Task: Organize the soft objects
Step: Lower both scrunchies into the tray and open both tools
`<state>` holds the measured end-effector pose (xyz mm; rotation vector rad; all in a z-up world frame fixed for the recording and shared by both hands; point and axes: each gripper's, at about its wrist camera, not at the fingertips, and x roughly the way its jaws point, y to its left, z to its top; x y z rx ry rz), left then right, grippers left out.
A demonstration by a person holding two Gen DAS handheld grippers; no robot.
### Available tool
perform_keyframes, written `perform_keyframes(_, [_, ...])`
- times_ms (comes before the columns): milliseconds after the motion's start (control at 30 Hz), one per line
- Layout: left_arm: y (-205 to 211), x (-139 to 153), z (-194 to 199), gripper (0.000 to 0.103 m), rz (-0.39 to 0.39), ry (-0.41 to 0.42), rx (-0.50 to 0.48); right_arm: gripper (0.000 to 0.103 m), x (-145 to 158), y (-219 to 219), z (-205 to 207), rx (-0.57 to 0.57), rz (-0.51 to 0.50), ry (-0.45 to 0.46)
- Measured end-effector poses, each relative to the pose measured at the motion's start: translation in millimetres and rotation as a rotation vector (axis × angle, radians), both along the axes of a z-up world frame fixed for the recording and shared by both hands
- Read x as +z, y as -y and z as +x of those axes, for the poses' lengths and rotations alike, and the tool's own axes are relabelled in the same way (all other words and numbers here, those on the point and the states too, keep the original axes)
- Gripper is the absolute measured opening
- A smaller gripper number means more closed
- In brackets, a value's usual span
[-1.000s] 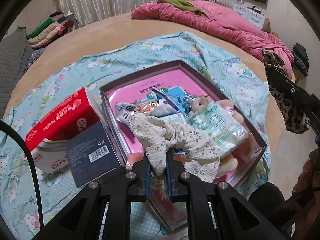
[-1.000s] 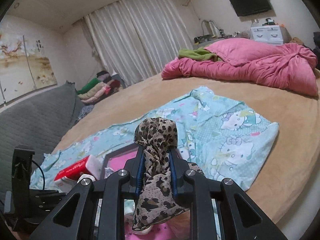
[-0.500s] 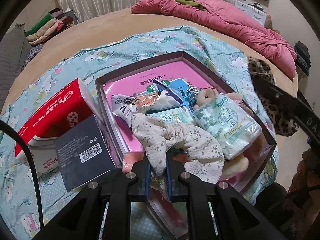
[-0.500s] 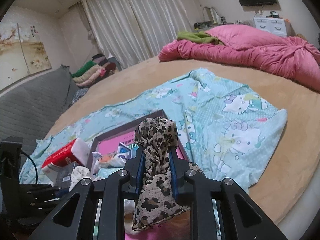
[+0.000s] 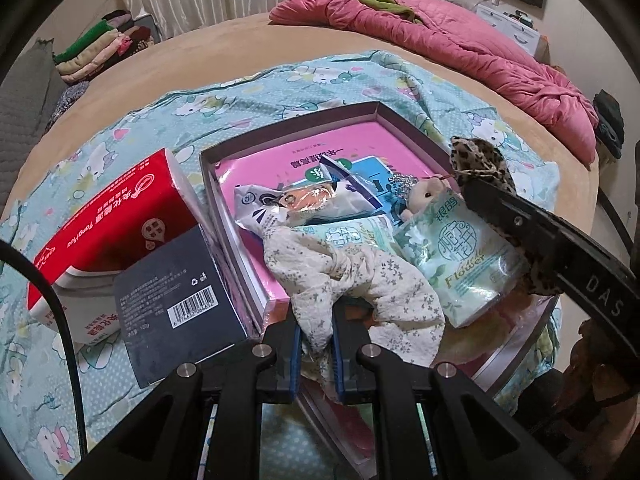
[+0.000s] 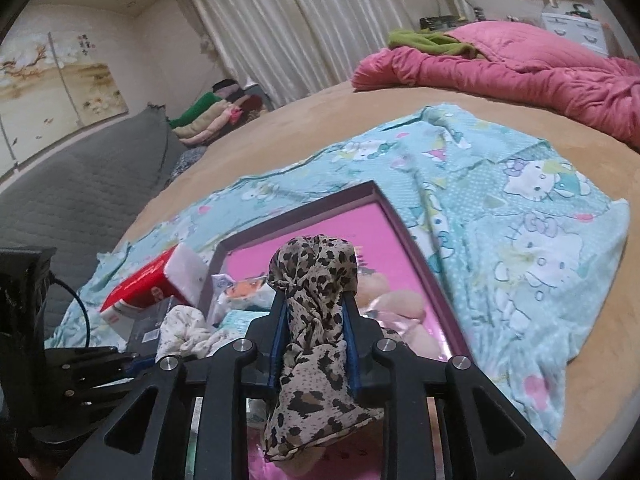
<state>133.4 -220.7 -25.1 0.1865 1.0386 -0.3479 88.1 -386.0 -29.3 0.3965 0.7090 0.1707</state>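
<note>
Over the purple box (image 6: pixel 416 236) on the bed, the right tongs (image 6: pixel 313 312), jaws just easing apart, apparently still pinch the leopard cloth (image 6: pixel 316 276); the left tongs (image 5: pixel 314 332) clamp the floral cloth (image 5: pixel 360 280) inside it. Each should be released low.

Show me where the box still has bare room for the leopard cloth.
The box's far end is bare pink floor, between the back wall and the snack packets. The near half is crowded: floral cloth, tissue pack, plush toy. Outside it, the cartoon sheet lies bare.
</note>
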Motion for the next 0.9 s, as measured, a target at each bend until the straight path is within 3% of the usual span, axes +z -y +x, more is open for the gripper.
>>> perform_keyframes(67, [-0.5,0.1,0.0,0.013,0.002,0.0,0.002,0.032,2.4,-1.8,-0.5,0.005,-0.005,0.006])
perform_keyframes(133, [-0.4,-0.2,0.5,0.013,-0.001,0.0,0.001,0.042,3.8,-2.7,-0.6,0.002,-0.011,0.013])
perform_keyframes(900, [-0.6,0.3,-0.4,0.014,-0.035,0.004,-0.002,0.065,4.7,11.3,-6.9,-0.061,-0.003,0.03])
